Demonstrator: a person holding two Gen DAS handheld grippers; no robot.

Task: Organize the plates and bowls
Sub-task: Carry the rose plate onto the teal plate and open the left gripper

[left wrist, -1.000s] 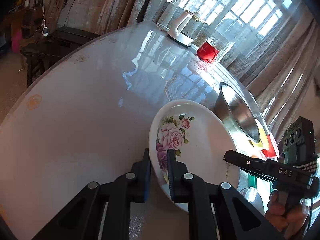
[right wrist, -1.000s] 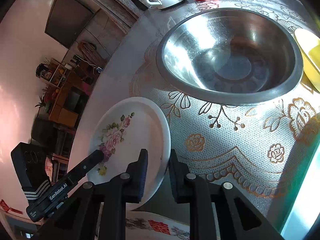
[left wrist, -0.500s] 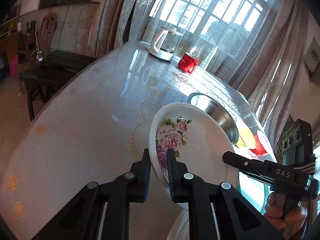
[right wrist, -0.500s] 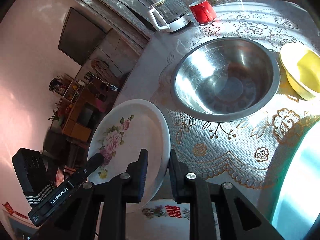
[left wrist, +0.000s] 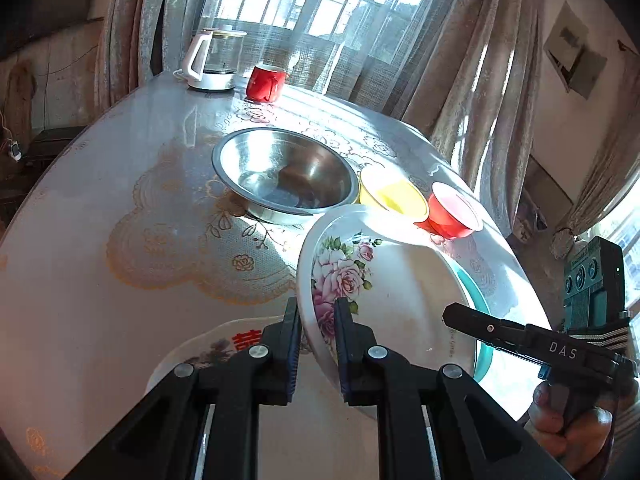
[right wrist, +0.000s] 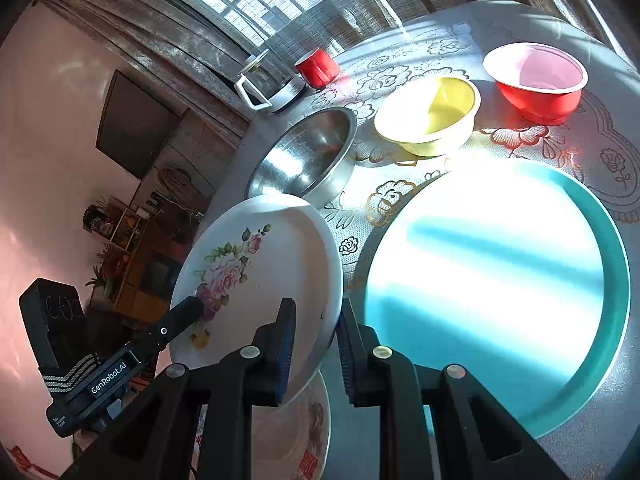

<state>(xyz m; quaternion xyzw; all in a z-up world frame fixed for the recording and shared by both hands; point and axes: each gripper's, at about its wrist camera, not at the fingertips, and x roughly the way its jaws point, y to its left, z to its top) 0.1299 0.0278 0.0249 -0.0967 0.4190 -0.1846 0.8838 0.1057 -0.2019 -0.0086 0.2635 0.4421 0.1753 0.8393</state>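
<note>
The steel bowl (left wrist: 286,176) holds nothing but glare. Just beside it sit the yellow bowl (right wrist: 430,114) and, past that, the red bowl (right wrist: 538,82), both bare inside. The rose plate (left wrist: 384,304) is held tilted above the tabletop (left wrist: 100,208), near the steel bowl — the left gripper (left wrist: 316,332) is clamped on one side of its rim, the right gripper (right wrist: 316,336) on the other. Beneath it lies a plate with red characters (left wrist: 224,346); a teal plate (right wrist: 500,276) lies alongside. The grippers read "DAS" and "GenRobot.AI". Beyond the steel bowl stand a kettle (left wrist: 212,60) and red mug (left wrist: 266,82), before a curtained window (left wrist: 320,4).
</note>
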